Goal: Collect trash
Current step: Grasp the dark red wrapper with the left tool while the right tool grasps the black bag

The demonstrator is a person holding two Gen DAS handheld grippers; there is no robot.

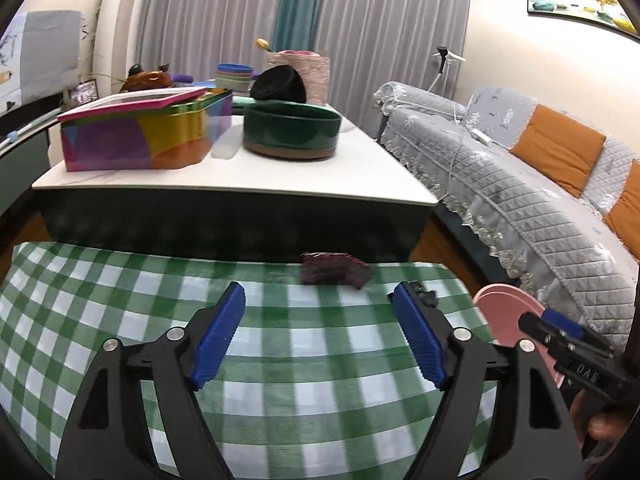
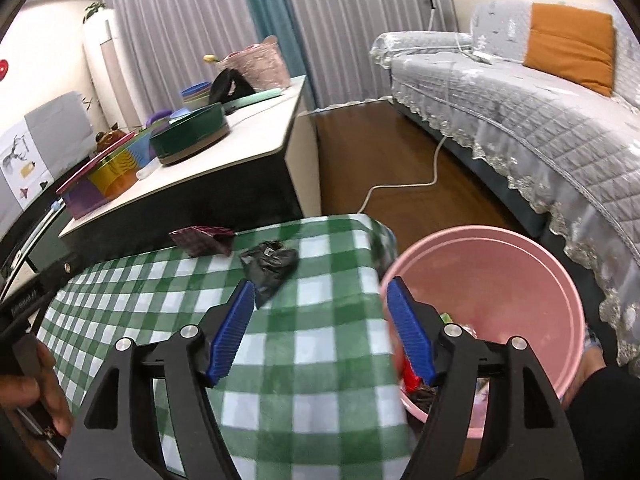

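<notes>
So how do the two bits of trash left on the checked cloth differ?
The maroon wrapper is dark red and boxy, at the cloth's far edge; the black wrapper is crumpled, flatter, nearer the pink bin. The maroon one lies ahead of the left gripper, the black one just past the right gripper. Both lie loose, ungripped.

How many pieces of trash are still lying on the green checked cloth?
2. A maroon wrapper lies at the cloth's far edge, and a crumpled black wrapper sits nearer the pink bin. Both grippers are empty; anything below them would be hidden.
</notes>
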